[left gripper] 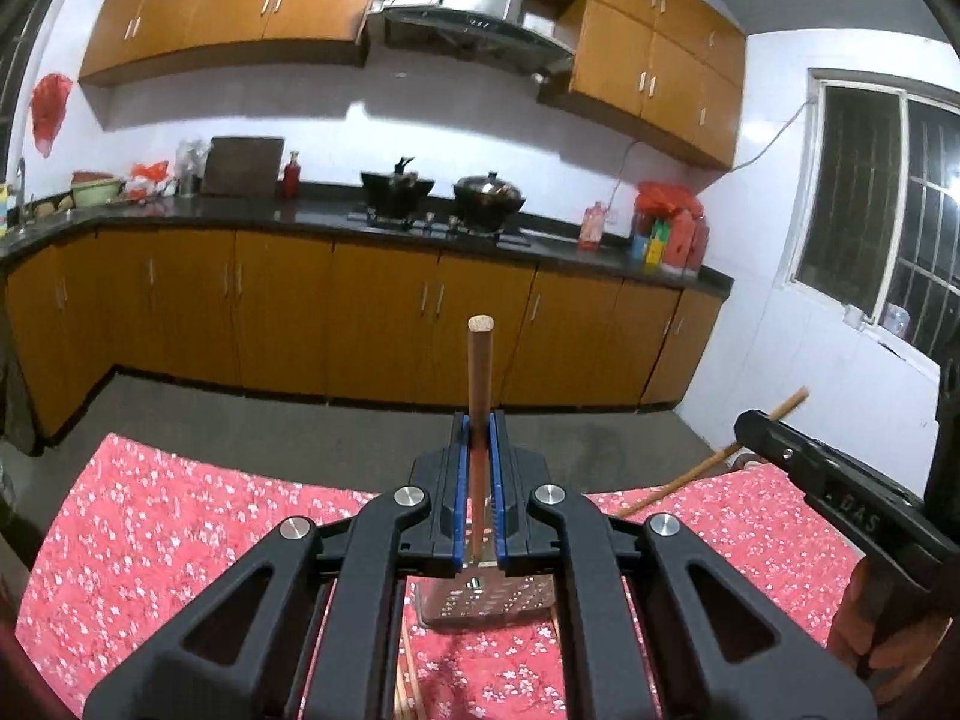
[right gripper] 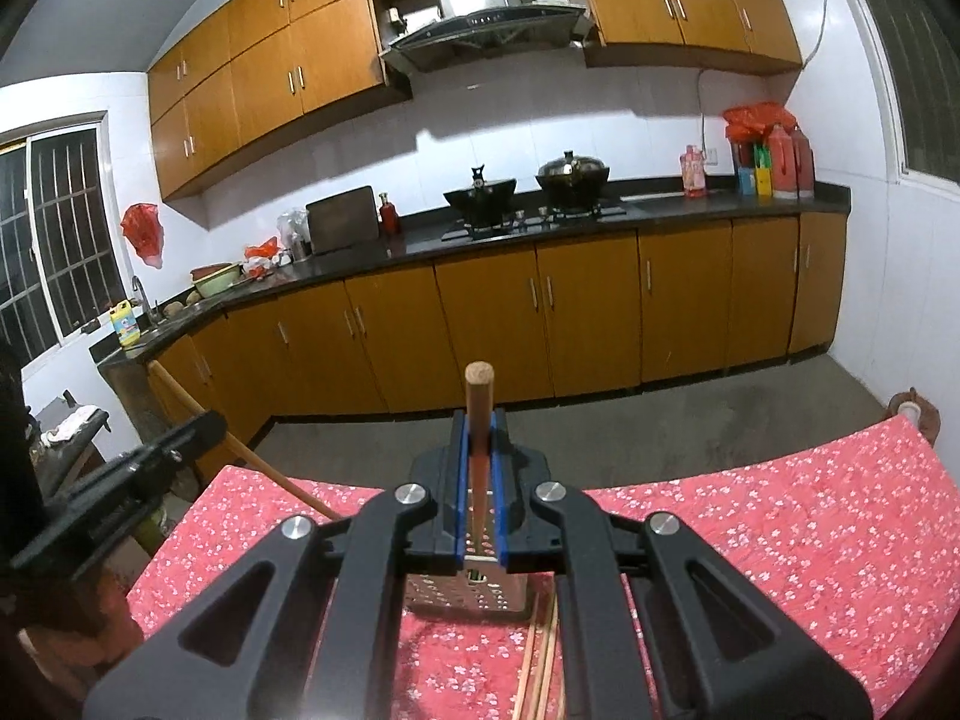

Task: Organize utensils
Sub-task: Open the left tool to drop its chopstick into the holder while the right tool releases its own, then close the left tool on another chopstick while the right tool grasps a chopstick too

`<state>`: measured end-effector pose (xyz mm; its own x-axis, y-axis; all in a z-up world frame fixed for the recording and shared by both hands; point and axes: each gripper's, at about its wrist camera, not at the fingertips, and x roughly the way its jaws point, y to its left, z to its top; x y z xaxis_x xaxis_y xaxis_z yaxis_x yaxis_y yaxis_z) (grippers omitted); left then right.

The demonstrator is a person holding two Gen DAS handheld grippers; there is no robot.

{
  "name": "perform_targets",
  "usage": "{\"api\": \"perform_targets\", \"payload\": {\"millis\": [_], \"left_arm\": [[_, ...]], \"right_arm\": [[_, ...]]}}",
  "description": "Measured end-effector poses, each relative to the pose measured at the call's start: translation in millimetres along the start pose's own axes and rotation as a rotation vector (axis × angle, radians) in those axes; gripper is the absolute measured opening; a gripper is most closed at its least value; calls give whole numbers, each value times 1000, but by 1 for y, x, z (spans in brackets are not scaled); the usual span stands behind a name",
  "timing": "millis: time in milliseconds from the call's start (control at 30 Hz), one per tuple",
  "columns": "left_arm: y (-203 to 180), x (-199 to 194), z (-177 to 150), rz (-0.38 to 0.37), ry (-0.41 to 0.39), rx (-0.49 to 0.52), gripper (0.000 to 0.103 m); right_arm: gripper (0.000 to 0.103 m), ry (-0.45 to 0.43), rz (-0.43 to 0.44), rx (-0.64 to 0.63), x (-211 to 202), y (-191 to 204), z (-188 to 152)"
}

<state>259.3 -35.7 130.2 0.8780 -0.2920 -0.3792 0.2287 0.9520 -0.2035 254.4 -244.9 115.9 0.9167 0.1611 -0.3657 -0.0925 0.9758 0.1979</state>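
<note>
Each hand-held gripper pinches one chopstick upright — the left gripper (left gripper: 480, 438) on its chopstick (left gripper: 480, 384), the right gripper (right gripper: 479, 438) on its chopstick (right gripper: 479, 414). Below each, at 6 o'clock, stands the holder (left gripper: 486, 603) on the bench (left gripper: 180, 516), with loose chopsticks (right gripper: 543, 660) beside it. The step seems to be loading the holder — next, lower each stick into its mouth, then release.

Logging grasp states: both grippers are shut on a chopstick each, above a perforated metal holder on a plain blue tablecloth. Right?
Not quite: the tablecloth is red with white flowers, as the right wrist view shows. Both the left gripper and right gripper do grip chopsticks above the holder.
</note>
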Motion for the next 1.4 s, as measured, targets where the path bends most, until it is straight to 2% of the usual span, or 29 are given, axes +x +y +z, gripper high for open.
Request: {"api": "perform_targets", "payload": {"millis": [100, 300, 500, 600, 667, 767, 867, 1000, 1167, 1267, 1400], "left_arm": [[3, -4, -1, -2, -12, -2, 8], [15, -16, 0, -5, -30, -37, 9], [28, -38, -3, -9, -77, -84, 9], [40, -52, -14, -1, -86, -126, 9], [51, -56, -27, 24, -72, -151, 9], [64, -47, -57, 68, 15, -160, 9], [69, -31, -92, 111, 117, -134, 9], [73, -12, -141, 123, 263, -110, 9], [72, 0, -183, 107, 374, -93, 9], [71, 3, -199, 91, 404, -89, 9], [68, 2, -208, 67, 423, -93, 9]], "right_arm": [[27, -15, 0, 8, -6, -3, -2], [28, -47, -6, 46, -22, -14, -6], [28, -66, -58, 66, -44, -35, -24], [28, -26, -105, 83, -46, -51, -49], [28, 54, -134, 99, -35, -63, -76], [27, 205, -152, 120, -10, -76, -118], [22, 349, -134, 125, 13, -79, -165], [21, 454, -107, 111, 26, -70, -209], [19, 505, -109, 101, 35, -67, -234], [17, 502, -118, 71, 34, -62, -240], [8, 491, -152, 19, 34, -59, -242]]}}
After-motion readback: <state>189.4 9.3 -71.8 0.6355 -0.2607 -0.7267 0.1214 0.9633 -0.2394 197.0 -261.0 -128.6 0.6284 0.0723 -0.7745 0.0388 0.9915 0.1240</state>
